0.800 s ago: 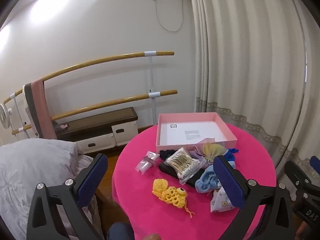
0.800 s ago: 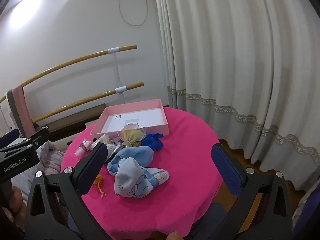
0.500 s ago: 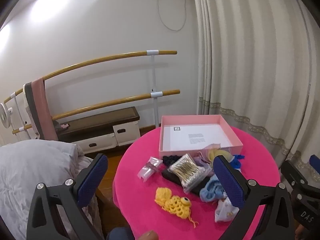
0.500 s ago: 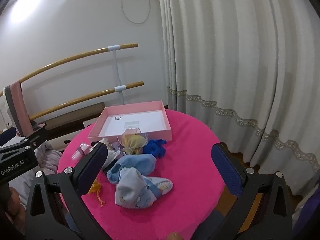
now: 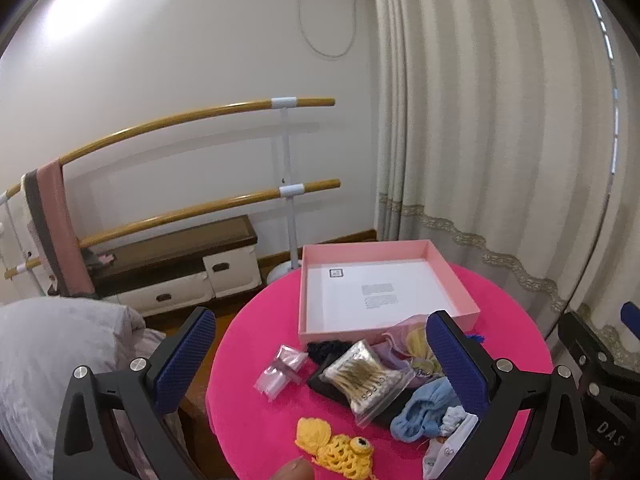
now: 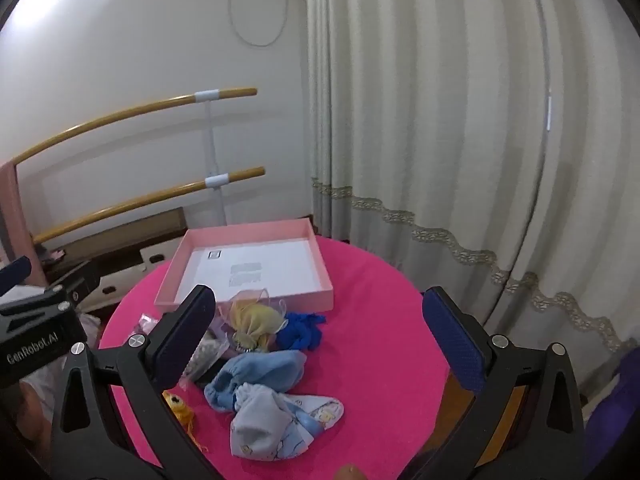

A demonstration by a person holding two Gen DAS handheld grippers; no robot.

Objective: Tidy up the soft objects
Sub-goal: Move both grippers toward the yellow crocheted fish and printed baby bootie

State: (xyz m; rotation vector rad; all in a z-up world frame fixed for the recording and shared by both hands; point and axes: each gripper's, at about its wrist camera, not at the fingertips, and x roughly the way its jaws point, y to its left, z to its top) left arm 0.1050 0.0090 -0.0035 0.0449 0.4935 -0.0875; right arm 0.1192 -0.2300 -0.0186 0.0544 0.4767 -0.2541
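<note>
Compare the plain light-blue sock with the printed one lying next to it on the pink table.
The light-blue sock is a single solid colour; the printed sock is pale with cartoon figures and blue patches. The light-blue sock lies farther in, toward the pink box; the printed sock lies nearer the table's near edge. Both are soft, crumpled, touching each other, and outside the box.

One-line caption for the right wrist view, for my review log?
Open right gripper above a pink round table, with socks, a blue cloth and a yellow pouch piled before an empty pink box.
</note>
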